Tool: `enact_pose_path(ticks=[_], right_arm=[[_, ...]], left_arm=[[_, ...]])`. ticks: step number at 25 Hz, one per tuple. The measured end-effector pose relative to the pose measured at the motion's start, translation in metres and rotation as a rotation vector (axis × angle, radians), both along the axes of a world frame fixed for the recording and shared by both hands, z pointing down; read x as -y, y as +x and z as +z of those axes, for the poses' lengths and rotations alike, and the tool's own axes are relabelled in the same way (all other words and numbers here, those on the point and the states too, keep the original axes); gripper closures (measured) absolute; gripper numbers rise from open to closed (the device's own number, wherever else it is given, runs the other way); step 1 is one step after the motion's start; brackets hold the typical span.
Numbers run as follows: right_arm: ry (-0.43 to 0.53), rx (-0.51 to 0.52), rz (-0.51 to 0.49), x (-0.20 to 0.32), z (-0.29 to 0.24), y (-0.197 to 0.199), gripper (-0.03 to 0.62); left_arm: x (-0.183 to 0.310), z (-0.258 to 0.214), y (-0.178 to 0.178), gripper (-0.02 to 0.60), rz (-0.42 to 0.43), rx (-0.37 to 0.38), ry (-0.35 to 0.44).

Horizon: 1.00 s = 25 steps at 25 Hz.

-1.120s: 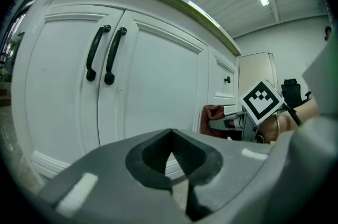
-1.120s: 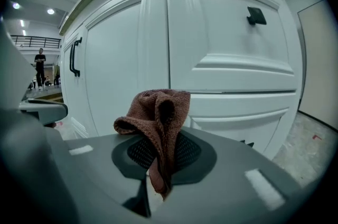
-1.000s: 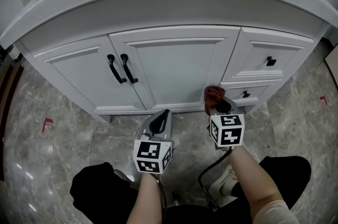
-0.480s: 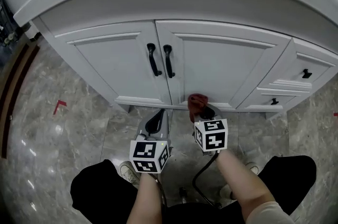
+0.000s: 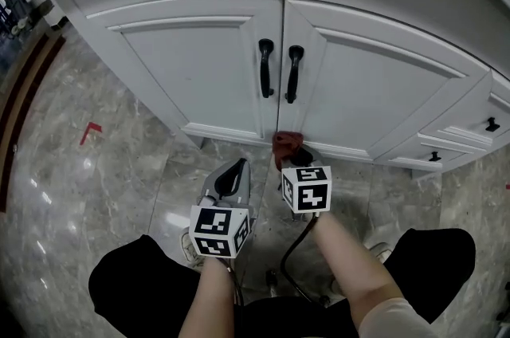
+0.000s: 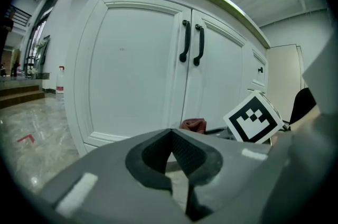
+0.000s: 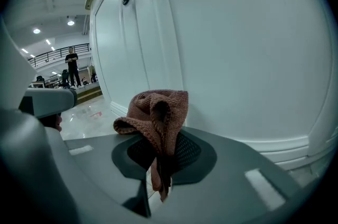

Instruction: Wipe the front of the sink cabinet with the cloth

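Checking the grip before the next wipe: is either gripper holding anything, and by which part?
The right gripper is shut on the cloth, pinching its bunched lower end; the left gripper is shut and empty.

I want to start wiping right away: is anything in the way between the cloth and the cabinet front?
Nothing visible. The right tongs are shut on the cloth, which sits at the foot of the cabinet doors. The black handles are higher up, and the left tongs are off to the side.
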State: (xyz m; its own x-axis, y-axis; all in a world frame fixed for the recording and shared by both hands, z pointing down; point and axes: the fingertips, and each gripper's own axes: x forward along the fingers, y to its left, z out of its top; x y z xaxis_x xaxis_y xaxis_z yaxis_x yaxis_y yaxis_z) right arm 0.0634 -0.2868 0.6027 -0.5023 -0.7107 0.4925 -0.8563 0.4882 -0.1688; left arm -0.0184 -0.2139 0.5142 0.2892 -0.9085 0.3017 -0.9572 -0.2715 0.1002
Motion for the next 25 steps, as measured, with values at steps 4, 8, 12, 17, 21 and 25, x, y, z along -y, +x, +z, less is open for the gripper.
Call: enact_pose_path(ticks=[4, 8, 12, 17, 21, 25], right_arm=[[0.001, -0.012, -0.014, 0.0, 0.004, 0.005, 0.513], [-0.006, -0.029, 0.005, 0.0, 0.009, 0.019, 0.513], [-0.025, -0.024, 0.056, 0.002, 0.013, 0.048, 0.513], [-0.029, -0.018, 0.097, 0.001, 0.012, 0.084, 0.513], [-0.032, -0.022, 0.143, -0.001, 0.014, 0.117, 0.513], [-0.036, -0.017, 0.215, -0.002, 0.014, 0.157, 0.513]], left_arm=[[0.003, 0.001, 0.0, 0.58, -0.017, -0.05, 0.005], [0.009, 0.005, 0.022, 0.58, 0.03, -0.051, 0.002], [0.012, 0.009, 0.05, 0.58, 0.087, -0.053, -0.002], [0.017, 0.01, 0.076, 0.58, 0.123, -0.058, 0.001], [0.02, 0.012, 0.094, 0.58, 0.14, -0.064, -0.001], [0.022, 0.014, 0.114, 0.58, 0.167, -0.066, -0.003]])
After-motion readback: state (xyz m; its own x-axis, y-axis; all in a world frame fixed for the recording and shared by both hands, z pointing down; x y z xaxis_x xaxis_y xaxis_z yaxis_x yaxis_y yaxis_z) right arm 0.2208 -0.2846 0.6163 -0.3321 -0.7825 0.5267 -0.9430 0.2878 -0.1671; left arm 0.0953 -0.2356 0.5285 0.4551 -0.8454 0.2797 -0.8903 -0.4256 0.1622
